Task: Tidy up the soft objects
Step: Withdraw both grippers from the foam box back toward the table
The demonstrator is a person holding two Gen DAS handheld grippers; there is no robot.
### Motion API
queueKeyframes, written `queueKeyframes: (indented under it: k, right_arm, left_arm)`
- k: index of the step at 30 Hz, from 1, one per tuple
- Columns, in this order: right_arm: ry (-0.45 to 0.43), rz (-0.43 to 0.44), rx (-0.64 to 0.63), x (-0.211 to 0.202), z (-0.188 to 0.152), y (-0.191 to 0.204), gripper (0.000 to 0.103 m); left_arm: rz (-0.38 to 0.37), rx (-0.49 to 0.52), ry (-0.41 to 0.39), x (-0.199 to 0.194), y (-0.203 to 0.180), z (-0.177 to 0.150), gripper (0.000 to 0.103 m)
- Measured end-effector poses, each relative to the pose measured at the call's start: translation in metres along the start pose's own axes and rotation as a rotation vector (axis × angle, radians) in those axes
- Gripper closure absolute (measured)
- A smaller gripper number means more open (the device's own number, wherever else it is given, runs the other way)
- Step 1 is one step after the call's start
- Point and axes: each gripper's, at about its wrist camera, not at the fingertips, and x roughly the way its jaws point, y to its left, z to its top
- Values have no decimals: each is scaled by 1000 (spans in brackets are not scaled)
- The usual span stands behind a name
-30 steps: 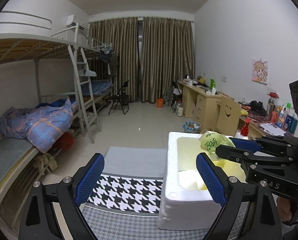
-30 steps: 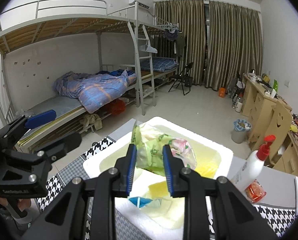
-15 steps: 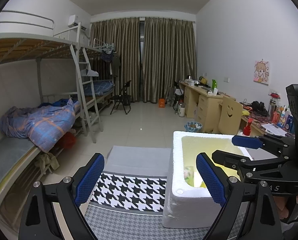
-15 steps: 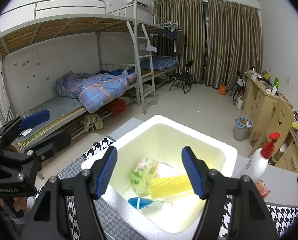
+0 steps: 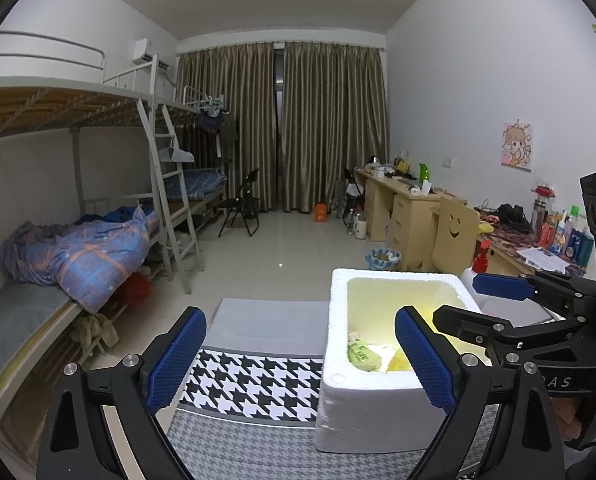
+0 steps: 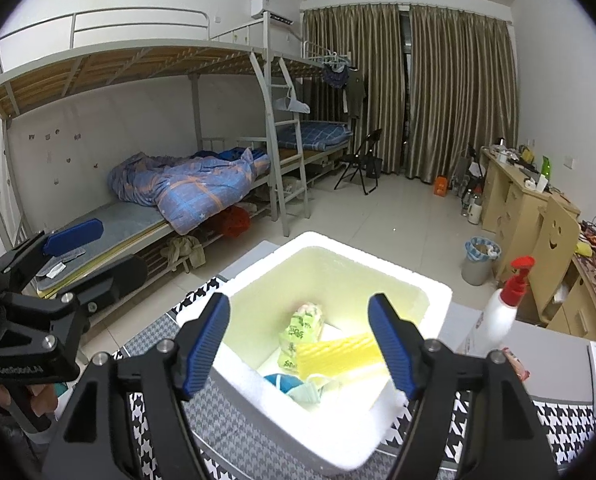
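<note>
**Tissue pack sitting in the foam box, both grippers empty**

The white foam box (image 6: 430, 296) sits on a houndstooth-patterned cloth (image 5: 253, 376) over the table. Inside it there's a green tissue pack (image 6: 300, 332) lying roughly in the middle of the box floor, with a yellow sponge (image 6: 344, 354) right next to it on the right, touching it as far as I can see. In front of those two, nearer the camera, is a crumpled blue face mask (image 6: 298, 386). From the left wrist view you only catch a corner of the green pack peeking over the box wall.

The right gripper (image 6: 300, 350) hovers over the near edge of the box with its jaws spread and opening wider. Nothing is pinched between the blue pads; the pack lies below them in the box, clear of both.

The left gripper (image 5: 300, 360) is off to the left side of the box, jaws wide apart too, holding nothing, just the houndstooth cloth and the box wall showing between the pads.

A white pump bottle with a red top (image 6: 502, 312) stands just right of the box. Background is a dorm room: bunk bed (image 6: 145, 128) with a blue checked blanket (image 6: 193, 184), tan curtains (image 5: 285, 128).
</note>
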Motion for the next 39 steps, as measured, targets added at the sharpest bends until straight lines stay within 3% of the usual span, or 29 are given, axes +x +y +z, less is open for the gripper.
queueKeyframes:
  k: [8,18,39]
  right_arm:
    - [-47,-15,18,-21,-4,-1,20]
    - [-129,-50,60,-49,-15,-1,6]
    - [-173,-97,79,-81,-44,-3,5]
  left_arm:
    - [-3,4,-30,-17,-11,1,1]
    - [-17,27,-61,-37,-24,1,1]
    - [-53,32,-83,-72,-46,-19,1]
